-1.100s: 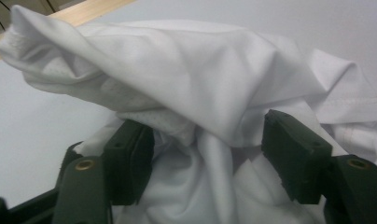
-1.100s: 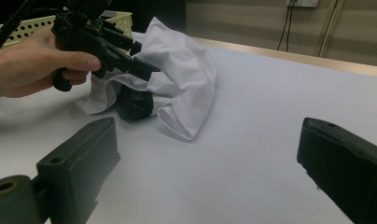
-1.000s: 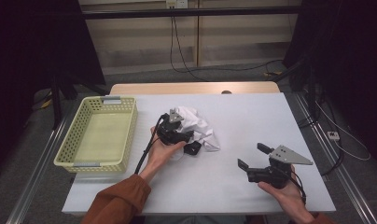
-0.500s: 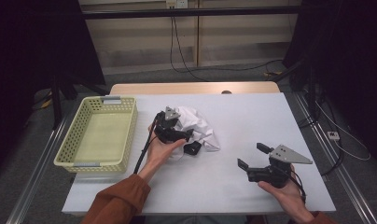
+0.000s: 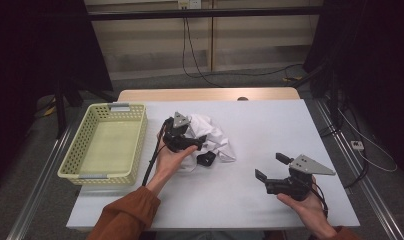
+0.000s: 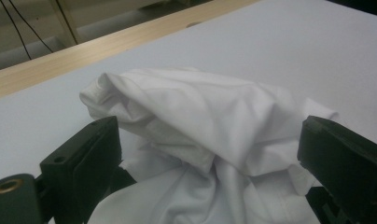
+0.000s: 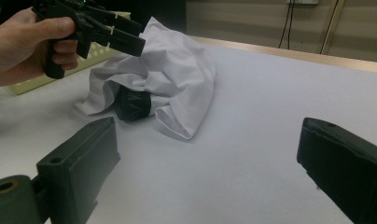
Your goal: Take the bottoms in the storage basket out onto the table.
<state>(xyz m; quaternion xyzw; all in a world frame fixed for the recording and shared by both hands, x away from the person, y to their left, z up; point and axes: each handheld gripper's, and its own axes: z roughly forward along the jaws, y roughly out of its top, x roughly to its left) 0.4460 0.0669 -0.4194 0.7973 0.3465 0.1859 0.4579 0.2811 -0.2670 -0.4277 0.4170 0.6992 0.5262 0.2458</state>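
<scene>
A crumpled white cloth (image 5: 213, 136) lies near the middle of the white table (image 5: 270, 120). My left gripper (image 5: 205, 148) reaches into it from the left, held in a hand with a rust-orange sleeve. Its jaws have just been opening and stand wide, with the cloth (image 6: 200, 107) bulging between them and not pinched. One jaw lies under the cloth's front edge, the other over its top. My right gripper (image 5: 271, 166) rests in a hand at the front right, open with nothing between its jaws. It points toward the cloth (image 7: 177, 65), well short of it.
A pale yellow-green mesh basket (image 5: 102, 172) stands at the table's left side, with nothing in it. A wooden strip (image 5: 205, 94) runs along the table's far edge. Cables trail on the floor behind.
The left gripper's jaws have spread a little wider around the cloth, and its body has lifted slightly. The right gripper has not moved.
</scene>
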